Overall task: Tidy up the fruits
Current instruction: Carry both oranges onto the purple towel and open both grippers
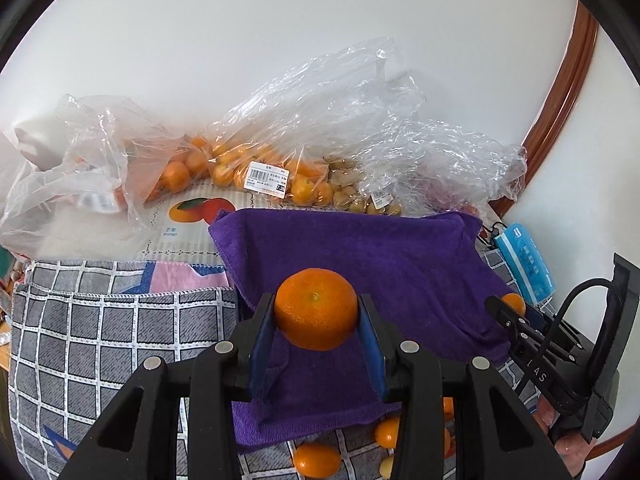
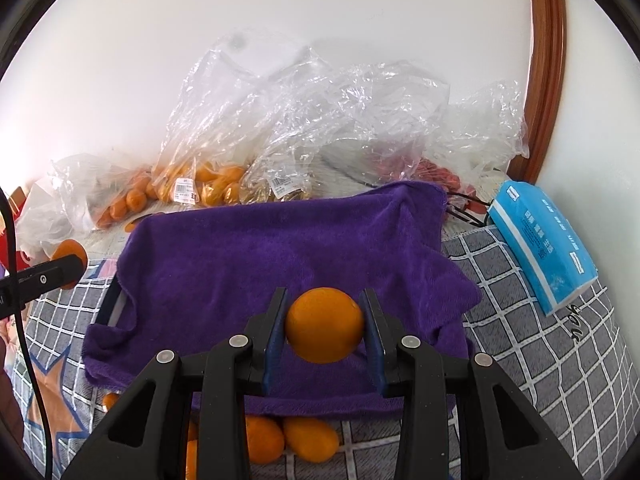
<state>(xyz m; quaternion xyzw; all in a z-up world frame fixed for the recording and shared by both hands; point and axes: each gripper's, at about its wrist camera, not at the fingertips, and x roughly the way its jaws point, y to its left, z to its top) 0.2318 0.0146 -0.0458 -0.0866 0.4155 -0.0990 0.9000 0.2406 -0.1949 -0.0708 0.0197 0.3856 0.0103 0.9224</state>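
Both grippers are loaded right now. The left gripper [image 1: 316, 316] has its fingers closed on a mandarin [image 1: 316, 308], pinched across the middle, held above the purple towel [image 1: 360, 256]. The right gripper [image 2: 325, 326] grips a second orange [image 2: 325, 325] the same way over that towel. More loose oranges [image 2: 310, 440] sit on the checkered cloth [image 2: 540, 360] at the towel's near edge. I'd guess these are light, roundish with soft, slightly slick skin, so grab at the widest part and squeeze gently or they'll bruise or pop out.
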